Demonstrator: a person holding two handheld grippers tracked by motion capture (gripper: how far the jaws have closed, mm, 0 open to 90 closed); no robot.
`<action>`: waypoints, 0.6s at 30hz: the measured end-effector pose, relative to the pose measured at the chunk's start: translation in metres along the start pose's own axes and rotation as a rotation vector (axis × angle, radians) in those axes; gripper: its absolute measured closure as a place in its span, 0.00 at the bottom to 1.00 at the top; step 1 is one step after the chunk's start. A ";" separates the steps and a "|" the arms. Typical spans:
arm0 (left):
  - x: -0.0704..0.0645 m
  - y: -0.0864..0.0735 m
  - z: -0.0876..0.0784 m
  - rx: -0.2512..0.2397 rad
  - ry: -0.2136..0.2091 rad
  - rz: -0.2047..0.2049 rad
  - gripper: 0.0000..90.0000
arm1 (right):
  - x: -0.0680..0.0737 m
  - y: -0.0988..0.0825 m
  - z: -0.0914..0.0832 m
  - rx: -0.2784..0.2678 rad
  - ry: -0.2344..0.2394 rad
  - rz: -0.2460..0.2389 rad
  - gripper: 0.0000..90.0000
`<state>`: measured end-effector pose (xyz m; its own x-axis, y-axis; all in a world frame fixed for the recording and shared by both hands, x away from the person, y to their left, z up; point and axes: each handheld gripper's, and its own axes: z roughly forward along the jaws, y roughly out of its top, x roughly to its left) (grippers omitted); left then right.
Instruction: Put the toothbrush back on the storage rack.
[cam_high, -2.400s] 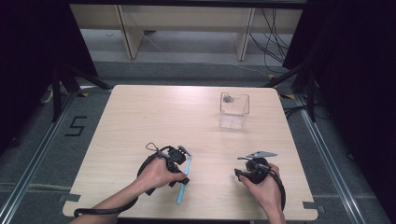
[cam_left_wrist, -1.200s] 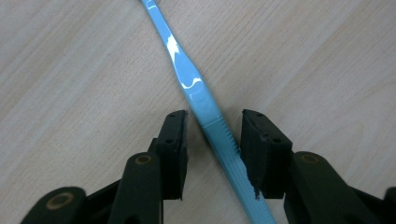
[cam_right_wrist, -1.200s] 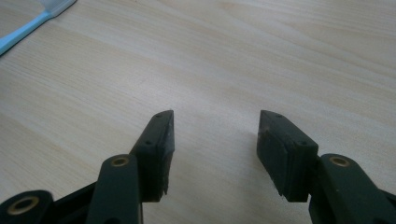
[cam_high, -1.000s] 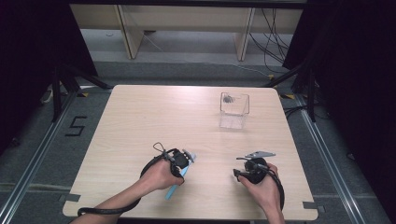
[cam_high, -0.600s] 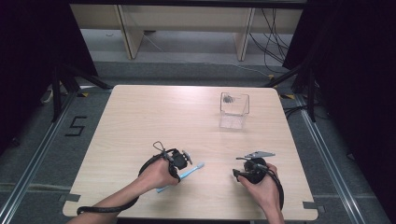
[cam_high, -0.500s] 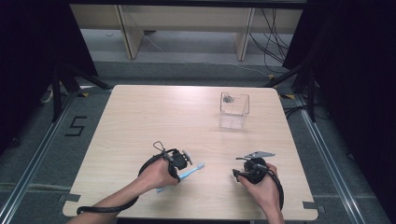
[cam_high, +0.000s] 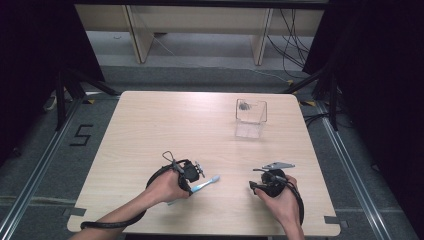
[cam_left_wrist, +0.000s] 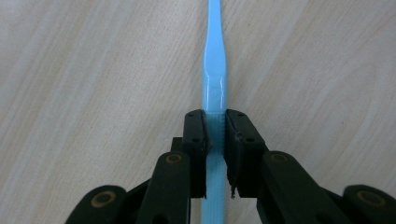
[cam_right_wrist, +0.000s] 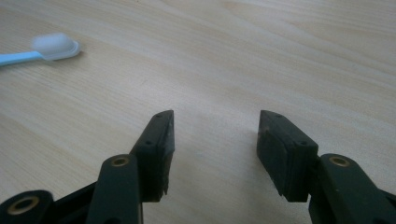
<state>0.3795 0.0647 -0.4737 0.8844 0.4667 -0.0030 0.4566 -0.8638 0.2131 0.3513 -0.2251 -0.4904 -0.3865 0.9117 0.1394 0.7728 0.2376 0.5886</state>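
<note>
Left gripper view: left gripper (cam_left_wrist: 215, 135) jaws just closed, clamped on blue toothbrush (cam_left_wrist: 214, 84) handle, brush lying on wooden table (cam_high: 165, 125) near front edge; right gripper (cam_right_wrist: 215, 140) jaws apart, nothing between them, brush head just left of it

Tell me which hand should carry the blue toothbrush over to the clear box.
Left. The left tool is already shut on the toothbrush handle, which lies on the table. The right tool stands open with nothing between its jaws, though it is nearer the clear box.
</note>
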 end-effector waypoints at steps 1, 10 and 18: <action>0.001 0.000 -0.002 -0.014 -0.001 0.002 0.87 | -0.002 0.000 0.001 -0.015 -0.004 -0.029 0.53; 0.007 -0.007 -0.026 -0.250 -0.007 -0.005 0.87 | 0.004 0.000 0.000 -0.056 0.063 0.004 0.55; 0.013 -0.022 -0.042 -0.549 -0.010 -0.036 0.87 | 0.020 0.005 -0.002 -0.171 0.157 -0.015 0.57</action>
<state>0.3770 0.0974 -0.4373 0.8713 0.4900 -0.0282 0.3710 -0.6200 0.6914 0.3466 -0.2067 -0.4832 -0.4809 0.8422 0.2438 0.6752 0.1783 0.7158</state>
